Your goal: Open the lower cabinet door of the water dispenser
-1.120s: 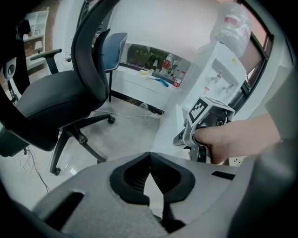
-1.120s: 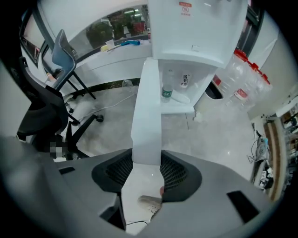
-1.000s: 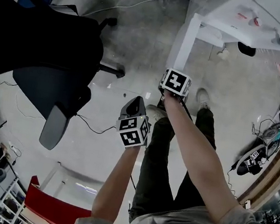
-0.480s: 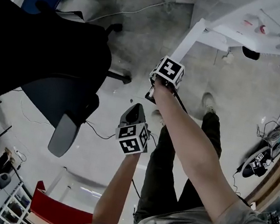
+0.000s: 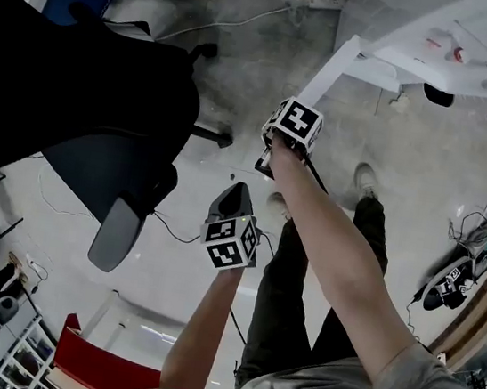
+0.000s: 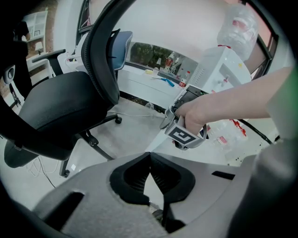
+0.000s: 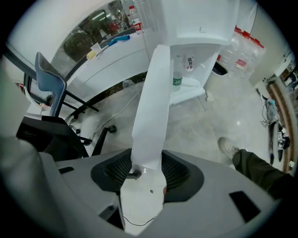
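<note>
The white water dispenser [image 5: 445,38] stands at the upper right of the head view, and its lower cabinet door [image 5: 328,71] is swung out towards me. In the right gripper view the door's free edge [image 7: 151,102] runs up between the jaws of my right gripper [image 7: 146,172]. Those jaws have just been opening, and the pads stand close beside the door edge. My left gripper [image 5: 232,201] hangs lower and to the left, apart from the door. Its jaws [image 6: 149,160] meet at the tips with nothing between them. The cabinet holds a small bottle [image 7: 177,79].
A black office chair [image 5: 104,98] stands close on the left, its wheeled base near the door. A cable [image 5: 223,20] lies on the floor. The person's shoe [image 5: 367,175] and legs are under the right arm. Packed water bottles [image 7: 242,46] stand right of the dispenser.
My right gripper has moved up and left in the head view, and the door has swung further out with it. The left gripper has hardly shifted.
</note>
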`<state>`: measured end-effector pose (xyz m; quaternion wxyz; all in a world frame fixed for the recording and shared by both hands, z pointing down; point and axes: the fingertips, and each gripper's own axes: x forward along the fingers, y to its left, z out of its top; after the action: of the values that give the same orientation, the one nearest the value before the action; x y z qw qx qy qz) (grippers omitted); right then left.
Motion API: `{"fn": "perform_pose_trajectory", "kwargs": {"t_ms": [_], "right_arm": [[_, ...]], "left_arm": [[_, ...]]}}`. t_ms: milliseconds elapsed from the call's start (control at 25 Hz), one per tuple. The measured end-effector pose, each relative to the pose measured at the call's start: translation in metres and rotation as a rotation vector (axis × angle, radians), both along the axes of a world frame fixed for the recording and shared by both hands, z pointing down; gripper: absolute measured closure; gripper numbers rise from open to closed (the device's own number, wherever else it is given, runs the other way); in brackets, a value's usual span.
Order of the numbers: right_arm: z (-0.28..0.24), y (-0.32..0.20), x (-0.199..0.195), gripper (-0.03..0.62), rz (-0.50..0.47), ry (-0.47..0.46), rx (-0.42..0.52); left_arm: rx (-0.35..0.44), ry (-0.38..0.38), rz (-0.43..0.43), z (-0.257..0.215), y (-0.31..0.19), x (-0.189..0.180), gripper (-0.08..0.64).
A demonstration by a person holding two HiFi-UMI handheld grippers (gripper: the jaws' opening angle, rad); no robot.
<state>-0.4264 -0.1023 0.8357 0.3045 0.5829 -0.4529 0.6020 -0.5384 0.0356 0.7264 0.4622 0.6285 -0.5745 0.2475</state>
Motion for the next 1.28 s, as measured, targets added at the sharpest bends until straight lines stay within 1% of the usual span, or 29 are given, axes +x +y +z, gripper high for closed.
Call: {"fn": "perform_pose_trajectory", "kwargs": {"t_ms": [120, 280, 400, 560, 720, 760, 880, 1080, 1160, 1280], "right_arm": [[-0.003, 0.007, 0.001, 0.396, -0.004, -0.030, 0.001], [-0.023, 0.015, -0.002, 0.396, -0.030, -0.064, 0.015], [-0.043, 0.023, -0.002, 0.404, -0.094, -0.066, 0.030], [-0.073, 0.028, 0.007, 0.489, -0.181, -0.055, 0.064], [-0.111, 0.033, 0.015, 0.511, -0.304, -0.073, 0.118], [-0.122, 0.035, 0.017, 0.527, -0.329, -0.079, 0.132], [-0.159, 0.041, 0.023, 0.558, -0.390, -0.096, 0.180], [-0.227, 0.048, 0.029, 0.574, -0.504, -0.149, 0.279], [-0.258, 0.048, 0.030, 0.578, -0.561, -0.176, 0.340], [-0.310, 0.047, 0.030, 0.580, -0.652, -0.215, 0.465]], "left_arm": [[-0.001, 0.001, 0.003, -0.006, 0.002, 0.001, 0.549], [-0.001, -0.005, -0.003, -0.020, 0.002, 0.000, 0.549], [0.004, -0.010, -0.012, -0.036, 0.000, -0.001, 0.549], [0.028, -0.007, -0.033, -0.061, -0.013, 0.001, 0.549], [0.057, 0.005, -0.048, -0.090, -0.026, 0.011, 0.549], [0.064, 0.008, -0.050, -0.099, -0.027, 0.014, 0.549], [0.087, 0.014, -0.063, -0.125, -0.032, 0.021, 0.549], [0.129, 0.029, -0.097, -0.172, -0.039, 0.035, 0.549], [0.156, 0.033, -0.100, -0.194, -0.043, 0.043, 0.549], [0.206, 0.045, -0.101, -0.232, -0.050, 0.055, 0.549]]}}
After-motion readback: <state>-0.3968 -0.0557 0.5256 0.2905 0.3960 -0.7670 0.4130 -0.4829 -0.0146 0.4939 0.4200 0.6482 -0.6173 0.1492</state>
